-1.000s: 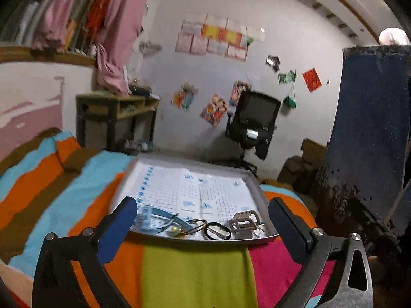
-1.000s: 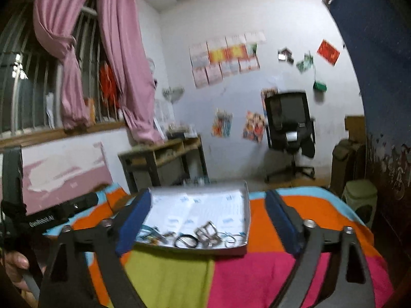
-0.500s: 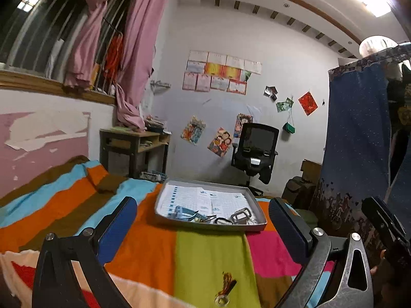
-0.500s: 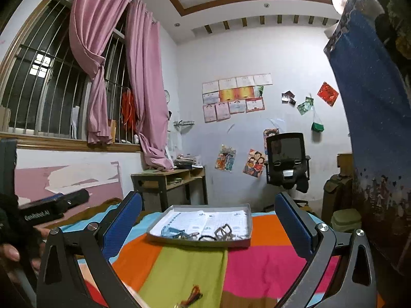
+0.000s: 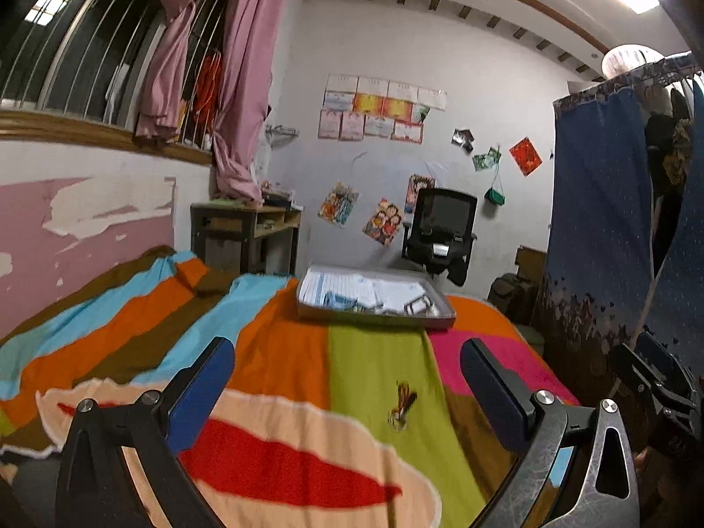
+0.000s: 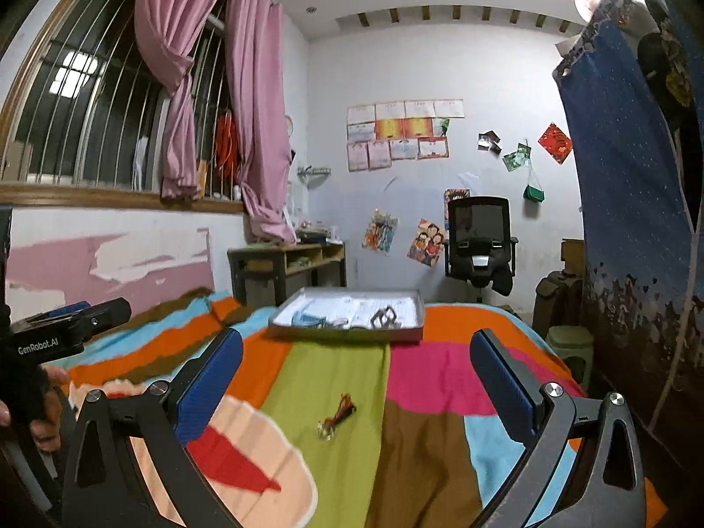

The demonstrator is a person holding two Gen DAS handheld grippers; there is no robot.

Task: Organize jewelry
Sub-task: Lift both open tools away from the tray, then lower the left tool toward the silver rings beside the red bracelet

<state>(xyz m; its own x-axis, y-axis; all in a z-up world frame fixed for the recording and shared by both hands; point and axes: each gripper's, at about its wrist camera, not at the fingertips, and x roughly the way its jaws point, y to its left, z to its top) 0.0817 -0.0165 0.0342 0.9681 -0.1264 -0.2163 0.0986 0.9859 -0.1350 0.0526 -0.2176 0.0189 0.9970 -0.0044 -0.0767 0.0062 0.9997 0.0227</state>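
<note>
A grey tray point(image 5: 374, 310) point(image 6: 347, 333) lined with white paper lies far down the bed and holds several bangles, rings and clips. A small tasselled trinket point(image 5: 401, 405) point(image 6: 335, 419) lies alone on the green patch of the blanket, much nearer to me. My left gripper point(image 5: 345, 378) hangs open above the blanket, well short of the tray, nothing between its blue pads. My right gripper point(image 6: 355, 374) is open too, with the trinket below the gap between its fingers. In the right wrist view the left gripper's body point(image 6: 66, 330) shows at the left edge, held by a hand.
The bed carries a striped, multicoloured blanket point(image 5: 281, 352). Beyond it stand a wooden desk point(image 5: 246, 233) under a pink curtain, a black office chair point(image 5: 442, 229) and a blue hanging curtain point(image 5: 598, 229) on the right. A green stool point(image 6: 570, 343) sits beside the bed.
Both grippers have pulled back from the tray and risen; the tray now looks small and far. The tasselled trinket has come into view on the green patch.
</note>
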